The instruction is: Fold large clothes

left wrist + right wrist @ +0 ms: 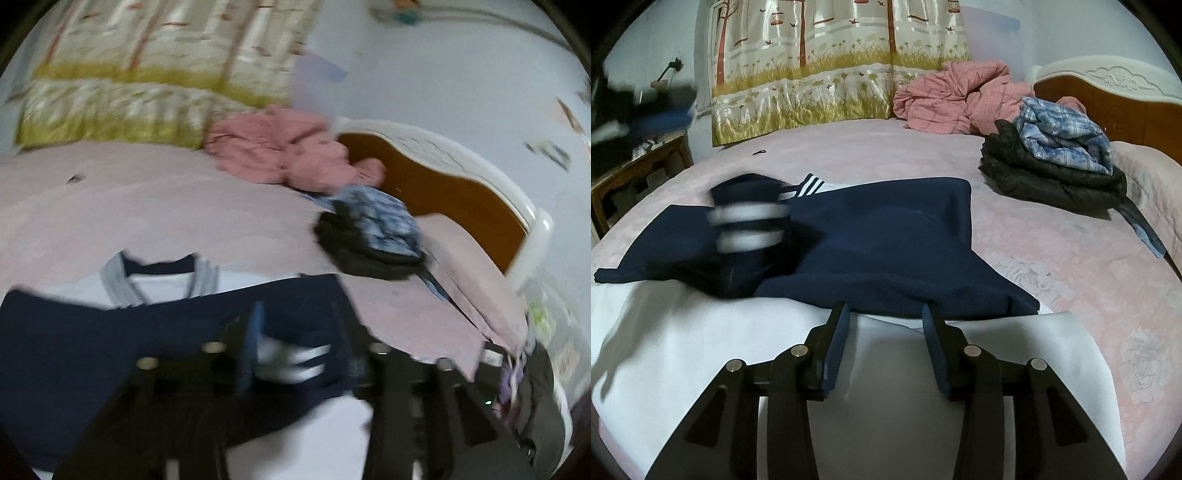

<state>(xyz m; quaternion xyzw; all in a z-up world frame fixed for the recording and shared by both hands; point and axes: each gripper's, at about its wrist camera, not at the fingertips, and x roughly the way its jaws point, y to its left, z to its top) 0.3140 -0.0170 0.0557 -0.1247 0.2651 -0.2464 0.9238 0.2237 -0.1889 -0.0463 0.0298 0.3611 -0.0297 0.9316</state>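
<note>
Right gripper [884, 314] parted, at jacket [886, 236] edge.

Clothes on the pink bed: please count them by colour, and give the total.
Navy and white striped jacket: 1
Black padded jacket: 1
Blue checked shirt: 1
Pink checked crumpled garment or cover: 1
Total: 4

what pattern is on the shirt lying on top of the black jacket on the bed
A blue and white plaid shirt on the black padded jacket, clearest in the right wrist view.
</note>
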